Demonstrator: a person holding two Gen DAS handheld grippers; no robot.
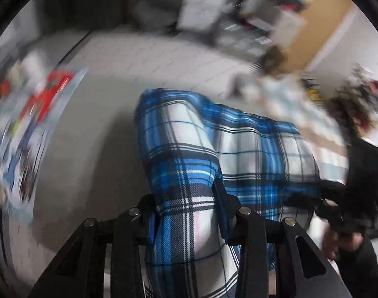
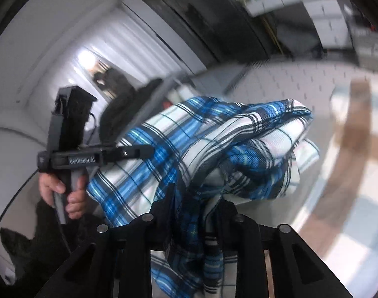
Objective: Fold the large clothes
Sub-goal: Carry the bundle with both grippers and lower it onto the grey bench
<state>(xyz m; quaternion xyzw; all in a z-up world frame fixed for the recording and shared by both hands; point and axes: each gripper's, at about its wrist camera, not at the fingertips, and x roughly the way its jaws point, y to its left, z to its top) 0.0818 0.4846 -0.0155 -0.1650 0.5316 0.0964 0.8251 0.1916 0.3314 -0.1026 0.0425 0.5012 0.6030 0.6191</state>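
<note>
A blue, white and black plaid garment hangs bunched in the air between both grippers. In the left wrist view my left gripper is shut on a fold of it, the cloth running down between the fingers. At the right edge the right gripper shows dark and blurred, with a hand under it. In the right wrist view my right gripper is shut on a thick wad of the plaid garment. The left gripper pinches the cloth at the left, held by a hand.
A pale grey tiled floor lies below. Blurred colourful items sit at the left and cluttered shelving at the back. In the right wrist view a white ribbed wall rises behind, with a brown and pale patterned surface at the right.
</note>
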